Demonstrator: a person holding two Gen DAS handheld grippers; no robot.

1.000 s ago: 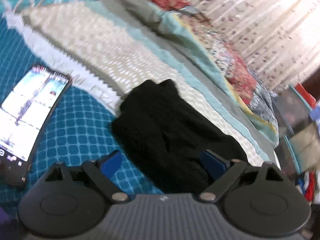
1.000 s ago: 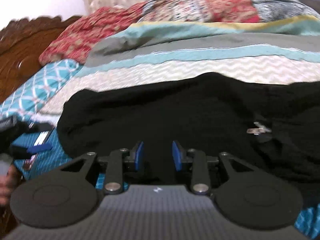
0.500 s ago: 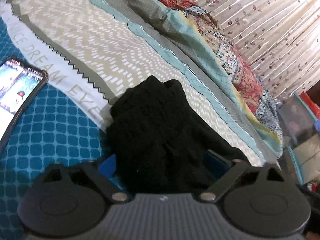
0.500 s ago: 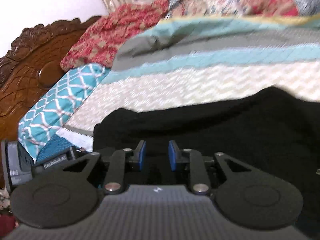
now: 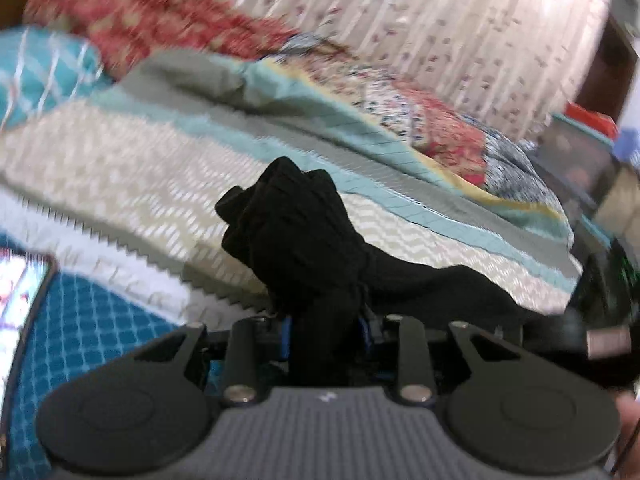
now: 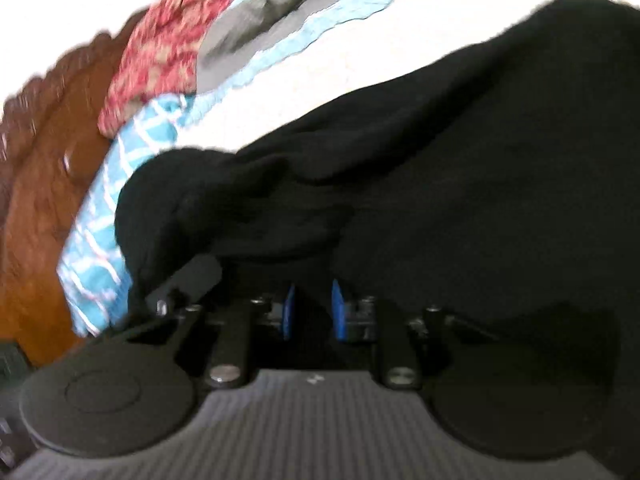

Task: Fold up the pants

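The black pants (image 5: 296,232) lie on the bed, one end bunched upright in a lump. My left gripper (image 5: 325,336) has that end between its blue pads, and its jaws are closing and pinching the cloth. In the right wrist view the pants (image 6: 480,160) fill most of the picture, with a rumpled fold at the left. My right gripper (image 6: 313,312) is low over them, tilted, its jaws closing narrowly with black cloth between the blue pads (image 6: 338,314). Both views are blurred by motion.
A lit phone (image 5: 20,292) lies at the left on the blue checked sheet (image 5: 100,340). A striped quilt (image 5: 120,168) and red patterned bedding (image 5: 140,20) lie beyond, curtains (image 5: 440,20) behind. A carved wooden headboard (image 6: 40,200) and a teal pillow (image 6: 92,232) are at the left.
The left jaws went from wide open to pinched on the pants' end, which now stands bunched. The right gripper rolled and sank closer to the pants, its jaws narrowing.
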